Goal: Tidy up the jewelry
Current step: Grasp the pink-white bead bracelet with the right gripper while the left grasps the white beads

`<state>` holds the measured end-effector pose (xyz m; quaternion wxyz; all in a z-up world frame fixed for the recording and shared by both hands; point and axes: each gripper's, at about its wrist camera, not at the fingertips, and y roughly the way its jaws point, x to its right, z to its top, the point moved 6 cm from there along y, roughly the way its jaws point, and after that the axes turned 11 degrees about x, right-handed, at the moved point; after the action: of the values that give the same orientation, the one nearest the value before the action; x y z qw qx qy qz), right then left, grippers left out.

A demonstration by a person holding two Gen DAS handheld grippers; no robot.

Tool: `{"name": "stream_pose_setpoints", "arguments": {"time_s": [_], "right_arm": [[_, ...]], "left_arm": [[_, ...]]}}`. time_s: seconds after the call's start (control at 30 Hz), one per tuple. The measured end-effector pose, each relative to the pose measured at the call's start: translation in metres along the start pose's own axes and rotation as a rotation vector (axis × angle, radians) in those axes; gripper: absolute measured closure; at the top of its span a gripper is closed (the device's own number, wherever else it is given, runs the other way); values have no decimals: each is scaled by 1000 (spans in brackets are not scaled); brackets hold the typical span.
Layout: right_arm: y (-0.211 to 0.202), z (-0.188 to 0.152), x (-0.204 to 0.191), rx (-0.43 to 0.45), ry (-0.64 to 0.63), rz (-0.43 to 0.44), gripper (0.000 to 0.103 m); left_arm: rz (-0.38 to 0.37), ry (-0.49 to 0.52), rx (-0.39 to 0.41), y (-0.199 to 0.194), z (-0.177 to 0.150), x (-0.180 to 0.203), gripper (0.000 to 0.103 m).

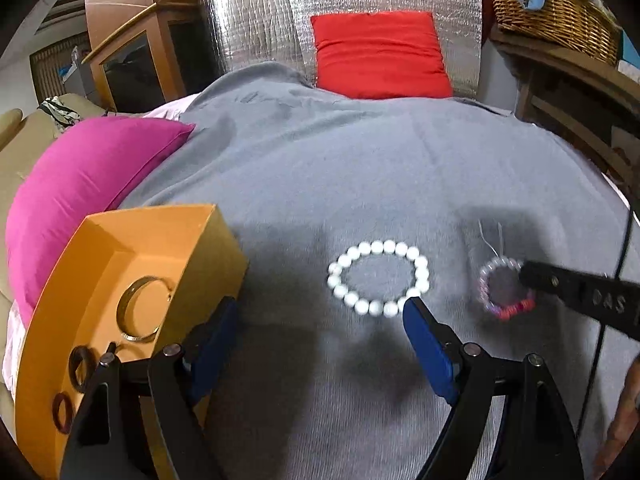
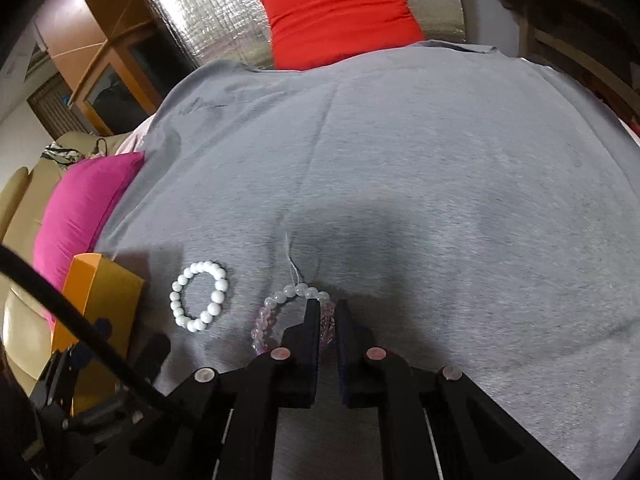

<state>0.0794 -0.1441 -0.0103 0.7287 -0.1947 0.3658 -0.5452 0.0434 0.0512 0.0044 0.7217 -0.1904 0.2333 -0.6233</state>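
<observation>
A white bead bracelet (image 1: 379, 278) lies flat on the grey cloth (image 1: 360, 168); it also shows in the right wrist view (image 2: 200, 301). My left gripper (image 1: 320, 312) is open just in front of it, its right fingertip (image 1: 416, 312) touching the bracelet's near edge. An orange box (image 1: 132, 300) at the left holds a gold bangle (image 1: 140, 312) and two dark rings (image 1: 78, 368). A pink and clear bead bracelet (image 2: 294, 316) lies to the right. My right gripper (image 2: 326, 308) is closed on its right side; the bracelet also shows in the left wrist view (image 1: 504, 290).
A magenta cushion (image 1: 84, 184) lies left of the box. A red cushion (image 1: 380, 54) leans on silver foil at the back. A wicker basket (image 1: 552, 12) sits on a wooden shelf at the right. A black cable (image 2: 80, 328) crosses the right wrist view.
</observation>
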Motion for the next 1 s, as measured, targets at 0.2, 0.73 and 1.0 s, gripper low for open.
{"name": "stream_pose_setpoints", "arguments": {"time_s": [0.2,0.73,1.0], "right_arm": [[0,-5,6,-25,46,17,94],[-1,-10,7,-38,69,27,94],[0,-10,6,-45,63,19,94]], "left_arm": [[-52,-58,-11,16,6,8,19],[-171,-109,-102,42,-7,25,53],[-258,-119,-97,34,-5,24,90]]}}
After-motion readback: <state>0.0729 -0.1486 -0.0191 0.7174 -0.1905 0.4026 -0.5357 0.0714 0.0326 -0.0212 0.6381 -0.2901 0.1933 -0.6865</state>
